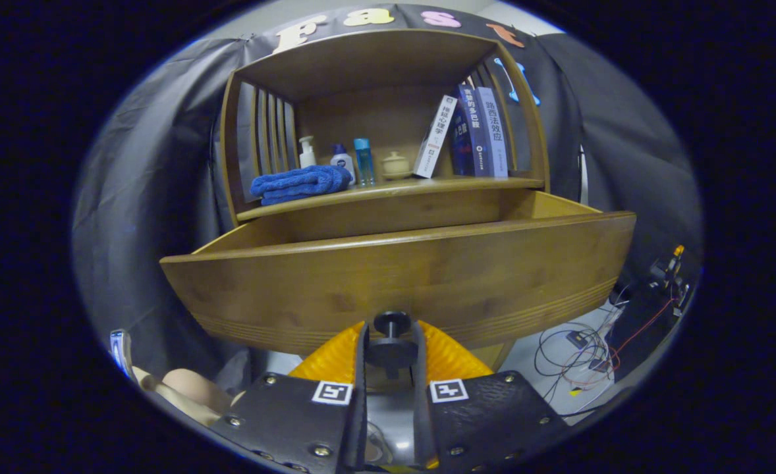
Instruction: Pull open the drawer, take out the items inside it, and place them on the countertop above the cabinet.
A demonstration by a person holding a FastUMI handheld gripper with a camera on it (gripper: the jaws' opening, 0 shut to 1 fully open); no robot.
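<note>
Drawer (394,276) is pulled out from the cabinet (388,118); its interior is hidden behind the front panel. Drawer knob (391,342) is seen clamped between the jaws of the gripper (391,352), both fingers (360,355) pressed on it. On the surface (388,191) above the drawer: blue towel (301,183), bottles (342,158), small jar (396,164), books (470,131).

Behind the wooden cabinet you face hangs a black cloth wall (157,151); a pale floor (539,362) below carries tangled thin wires (579,359) to your right.
</note>
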